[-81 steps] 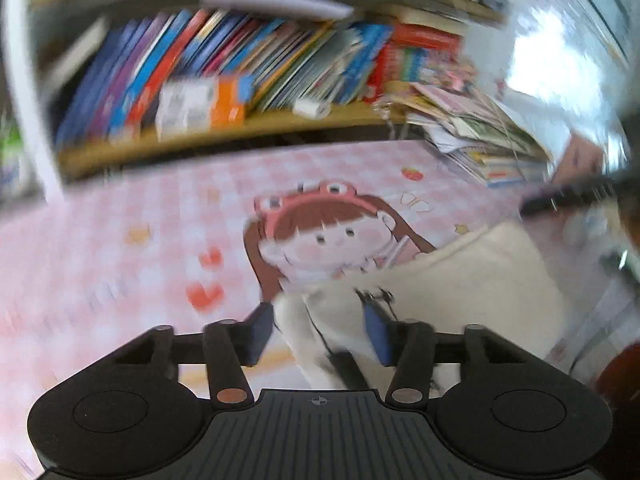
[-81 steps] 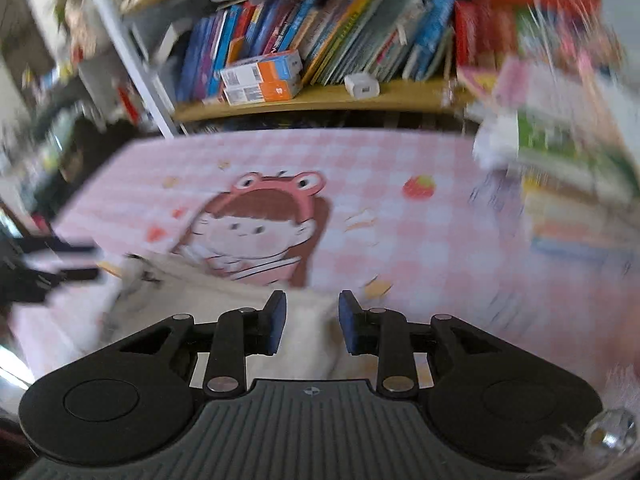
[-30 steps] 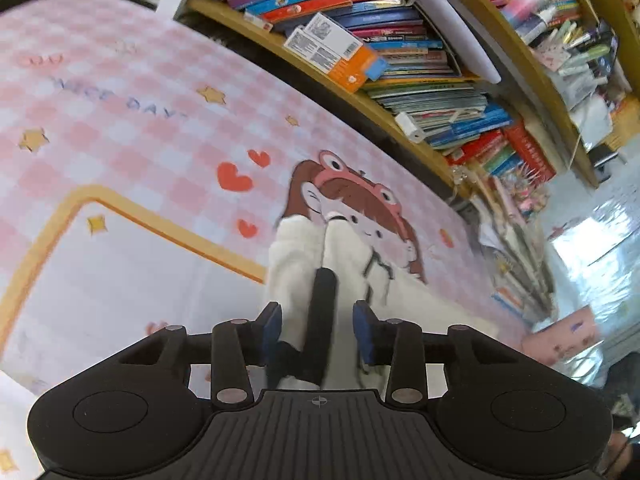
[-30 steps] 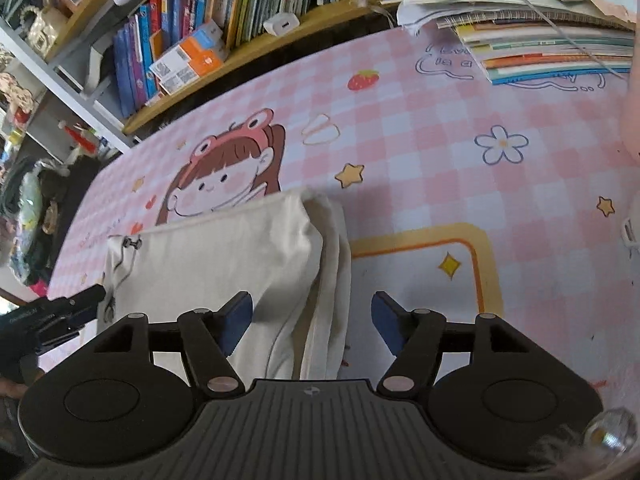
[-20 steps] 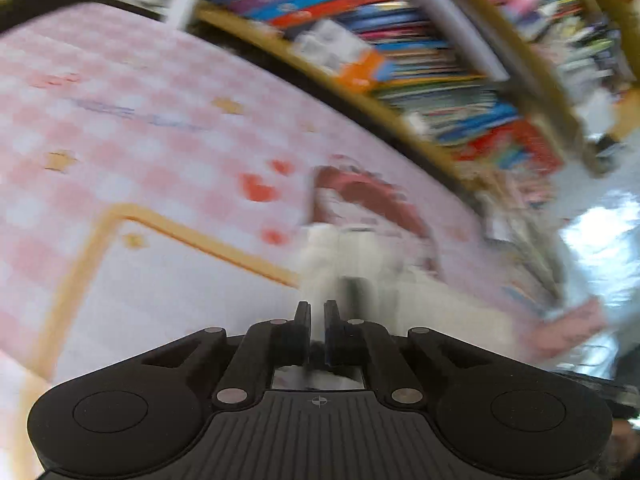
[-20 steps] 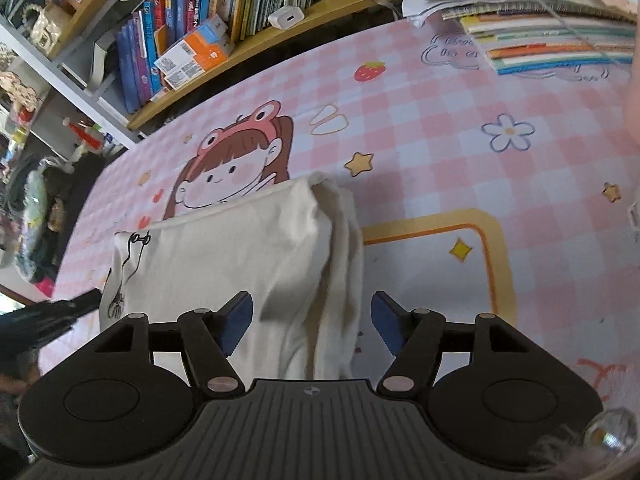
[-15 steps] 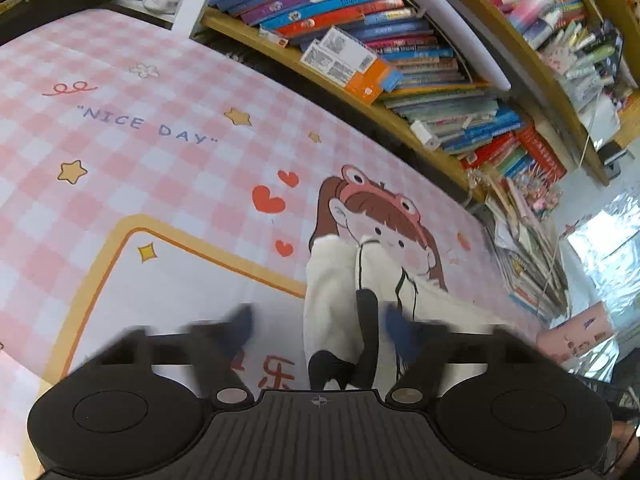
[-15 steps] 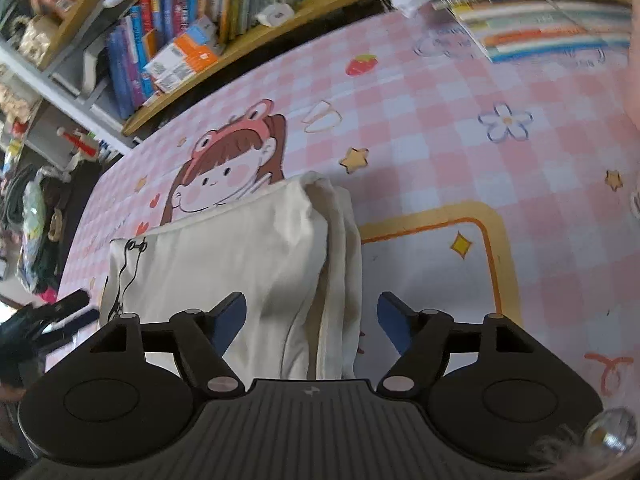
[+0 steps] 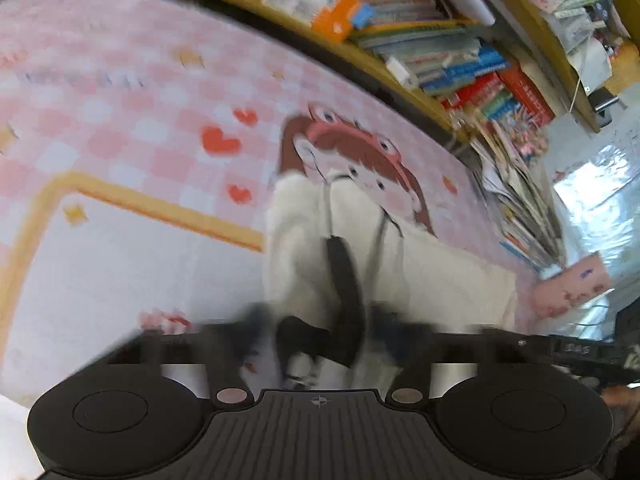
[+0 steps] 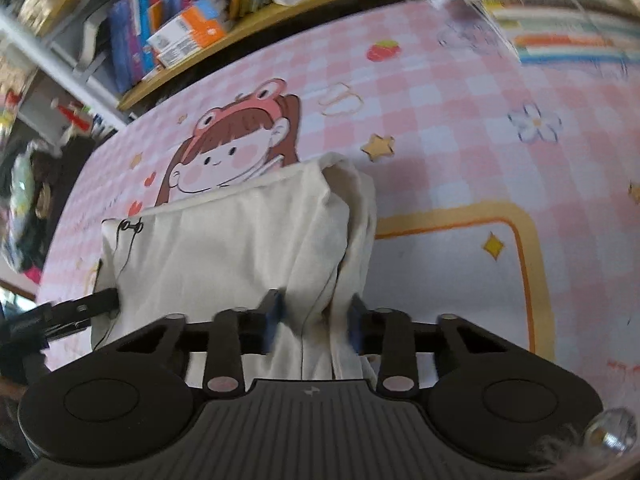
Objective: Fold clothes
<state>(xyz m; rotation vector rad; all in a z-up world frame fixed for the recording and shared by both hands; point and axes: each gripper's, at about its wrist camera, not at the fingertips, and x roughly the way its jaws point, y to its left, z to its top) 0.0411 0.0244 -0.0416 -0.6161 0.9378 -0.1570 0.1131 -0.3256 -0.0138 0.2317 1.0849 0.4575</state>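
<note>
Cream garment (image 10: 224, 248) folded on the pink checked mat (image 10: 460, 128). Right gripper (image 10: 312, 320) — jaws just closing — pinches its bunched near edge; left gripper (image 9: 320, 332), blurred, has just been closing around the black-trimmed end.

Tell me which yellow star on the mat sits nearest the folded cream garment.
The star just beyond the cream garment, right of the cartoon girl; the others lie farther right.
</note>
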